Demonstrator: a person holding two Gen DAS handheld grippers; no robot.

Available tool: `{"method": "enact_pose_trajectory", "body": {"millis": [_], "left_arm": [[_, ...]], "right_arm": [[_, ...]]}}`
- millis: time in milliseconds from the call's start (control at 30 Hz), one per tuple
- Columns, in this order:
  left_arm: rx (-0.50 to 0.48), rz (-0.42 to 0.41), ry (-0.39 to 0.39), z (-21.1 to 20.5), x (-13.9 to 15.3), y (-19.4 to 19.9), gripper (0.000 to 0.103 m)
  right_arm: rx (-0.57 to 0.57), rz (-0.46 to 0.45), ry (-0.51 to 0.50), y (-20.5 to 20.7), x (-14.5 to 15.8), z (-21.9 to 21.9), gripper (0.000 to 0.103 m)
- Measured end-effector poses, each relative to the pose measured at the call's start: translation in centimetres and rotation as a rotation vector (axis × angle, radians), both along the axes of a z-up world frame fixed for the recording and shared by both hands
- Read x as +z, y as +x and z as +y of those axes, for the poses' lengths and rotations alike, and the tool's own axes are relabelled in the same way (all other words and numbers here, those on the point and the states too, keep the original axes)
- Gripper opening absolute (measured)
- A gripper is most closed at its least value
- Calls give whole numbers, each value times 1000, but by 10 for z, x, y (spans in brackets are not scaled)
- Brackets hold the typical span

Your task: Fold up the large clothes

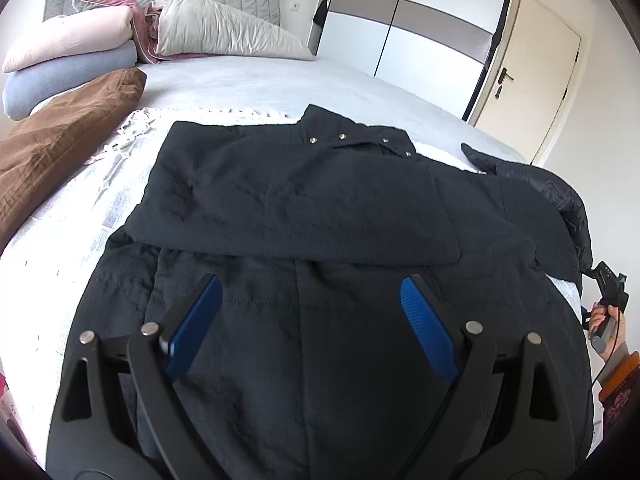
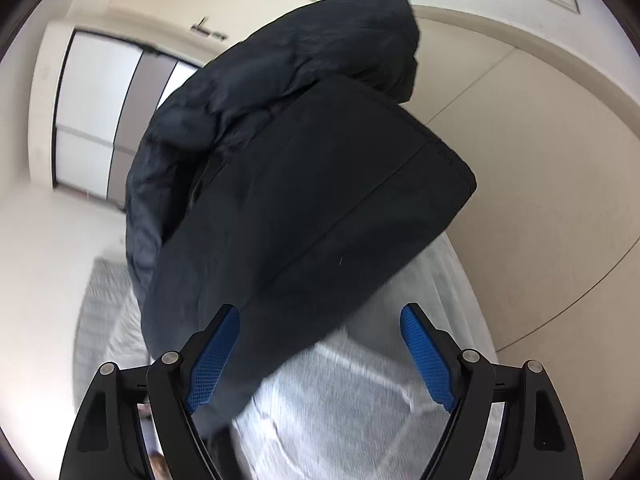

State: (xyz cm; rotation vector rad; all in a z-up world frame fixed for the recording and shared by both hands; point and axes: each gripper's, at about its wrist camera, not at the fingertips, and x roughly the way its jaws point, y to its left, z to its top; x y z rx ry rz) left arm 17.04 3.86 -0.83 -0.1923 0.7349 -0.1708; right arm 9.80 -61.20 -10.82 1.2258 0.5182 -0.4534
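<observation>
The left gripper (image 1: 312,300) is spread wide and grasps nothing; it hangs over the lower part of the black coat (image 1: 304,216), which fills the space between its fingers and runs up to 12 o'clock on the bed (image 1: 256,84), one sleeve folded across the body. The right gripper (image 2: 320,340) is released too, jaws wide; the coat's other sleeve (image 2: 304,184) lies from 12 to 10 o'clock, its cuff reaching between the blue pads (image 2: 214,360); whether it touches them I cannot tell.

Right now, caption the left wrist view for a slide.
Open left gripper above a dark navy fabric jacket, one sleeve folded across, on a white-covered bed.
</observation>
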Motion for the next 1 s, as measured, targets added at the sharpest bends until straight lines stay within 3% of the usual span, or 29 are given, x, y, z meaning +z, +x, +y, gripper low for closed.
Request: {"method": "enact_pose_trajectory", "body": {"millis": [67, 167, 233, 467, 667, 800, 1000], "left_arm": [[6, -8, -14, 1, 0, 2, 91], [17, -14, -32, 4, -1, 4, 91], [26, -5, -27, 5, -3, 6, 91], [57, 19, -42, 9, -6, 11, 91], [80, -6, -25, 12, -2, 11, 91], [79, -4, -53, 17, -1, 11, 91], [84, -5, -91, 25, 1, 11, 91]], "right_arm": [[-48, -26, 25, 4, -5, -7, 72], [-80, -48, 37, 8, -3, -13, 39], [-116, -41, -19, 6, 14, -12, 13], [-53, -69, -341, 8, 115, 23, 8], [65, -187, -573, 18, 208, 95, 8], [212, -279, -726, 33, 258, 164, 8], [525, -363, -894, 68, 289, 285, 9]]}}
